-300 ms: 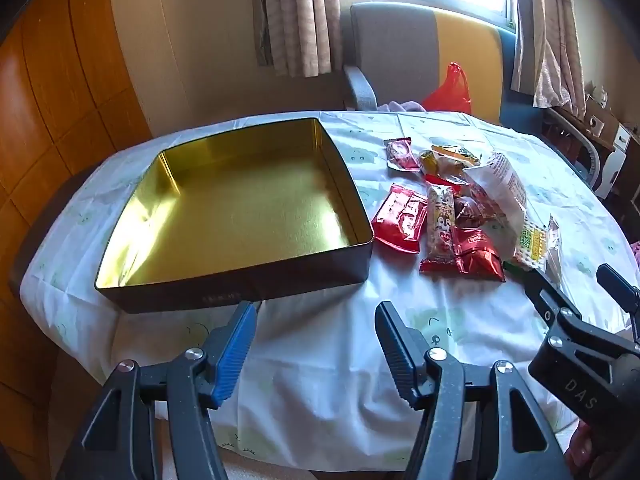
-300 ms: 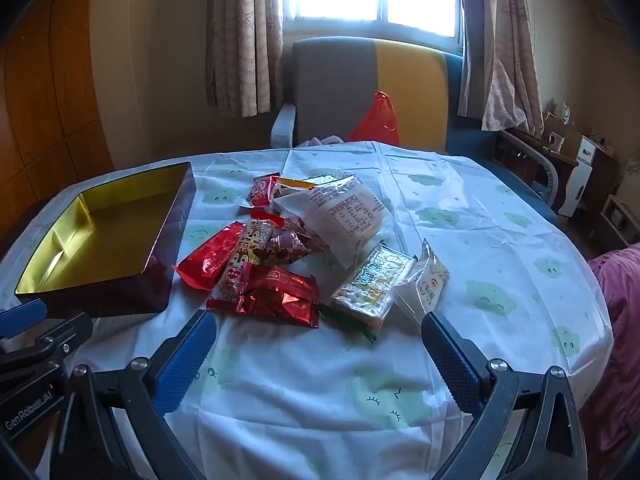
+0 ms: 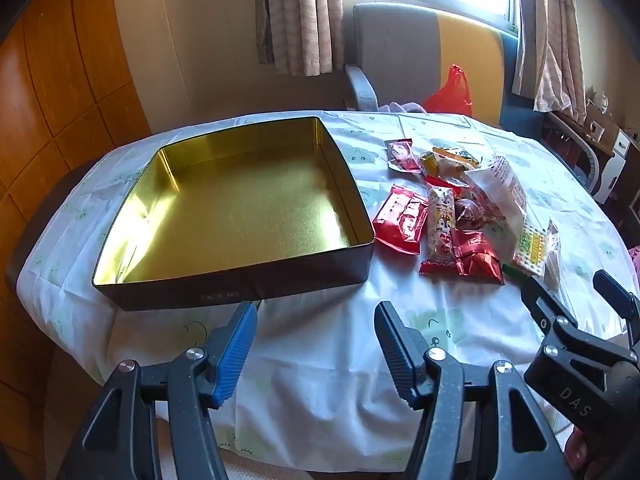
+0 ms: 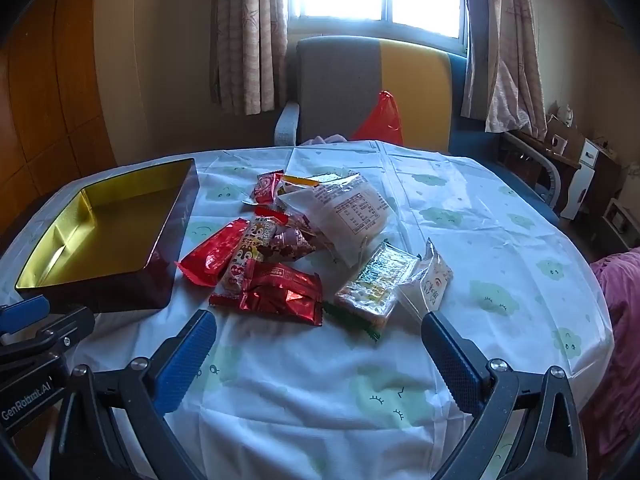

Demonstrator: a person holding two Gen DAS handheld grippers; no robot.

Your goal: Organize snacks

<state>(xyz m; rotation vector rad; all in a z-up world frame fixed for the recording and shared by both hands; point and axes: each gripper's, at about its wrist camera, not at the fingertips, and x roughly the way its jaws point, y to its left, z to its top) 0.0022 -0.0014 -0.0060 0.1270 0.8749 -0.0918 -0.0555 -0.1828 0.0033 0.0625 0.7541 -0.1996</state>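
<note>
Almost nothing has shifted in the last instant: the round bench under its white cloud-printed cloth (image 4: pixel 460 216) carries the same layout, with the empty gold-lined square tin (image 3: pixel 240 208) at its left edge and the heap of foil and clear plastic snack packets (image 4: pixel 304 248) unmoved at the middle, just beside the tin's right wall. The left claw (image 3: pixel 316 344) and right claw (image 4: pixel 320 356) both stand wide apart, clamped on nothing, over the near edge. So sorting has evidently not started, and every packet is yet to go in.

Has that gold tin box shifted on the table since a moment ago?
No. The gold tin sits in the same spot beside the red snack packet, on the tablecloth.
</note>
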